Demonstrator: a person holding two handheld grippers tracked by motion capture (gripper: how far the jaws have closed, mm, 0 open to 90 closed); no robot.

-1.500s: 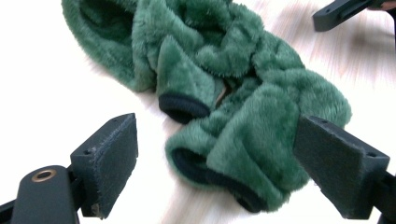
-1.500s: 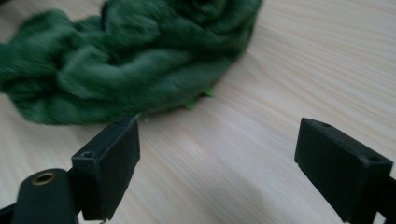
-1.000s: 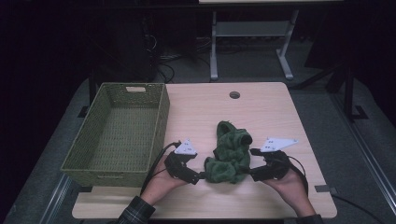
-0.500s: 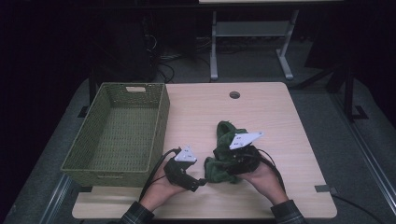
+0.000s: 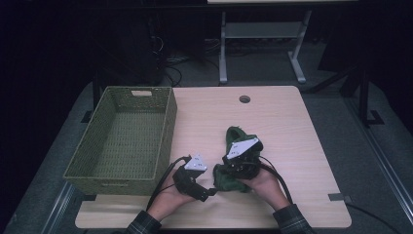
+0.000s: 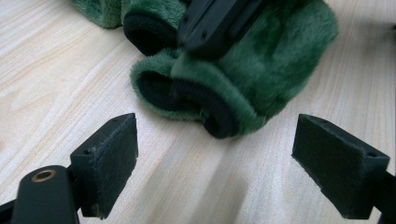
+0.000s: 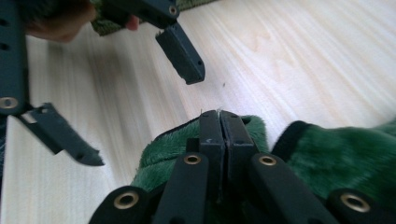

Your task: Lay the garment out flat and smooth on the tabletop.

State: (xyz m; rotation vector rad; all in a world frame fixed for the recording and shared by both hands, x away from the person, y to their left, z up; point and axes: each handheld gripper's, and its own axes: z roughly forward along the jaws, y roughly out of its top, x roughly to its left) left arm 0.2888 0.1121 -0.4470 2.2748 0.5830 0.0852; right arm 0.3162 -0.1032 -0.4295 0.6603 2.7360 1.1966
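A fuzzy green cloth (image 5: 236, 138) lies bunched on the wooden table (image 5: 297, 146), near its front. My right gripper (image 5: 233, 168) rests on top of the bunch. Its jaws have just been closing and now stand pressed together on a fold of the green cloth (image 7: 355, 154), as the right gripper (image 7: 219, 116) view shows. My left gripper (image 5: 210, 191) lies low on the table just left of the cloth, apart from it. In the left gripper (image 6: 215, 158) view both pads stand wide apart with bare wood between them, and the green cloth (image 6: 266, 74) rolls up just beyond.
A green woven basket (image 5: 168, 122) stands at the table's left, with nothing in it that I can see. A round cable hole (image 5: 244, 99) sits near the far edge. A metal stand (image 5: 263, 34) rises on the dark floor behind the table.
My right gripper has slid left from the cloth's right side onto the bunch and its jaws have closed. The left gripper has hardly moved.
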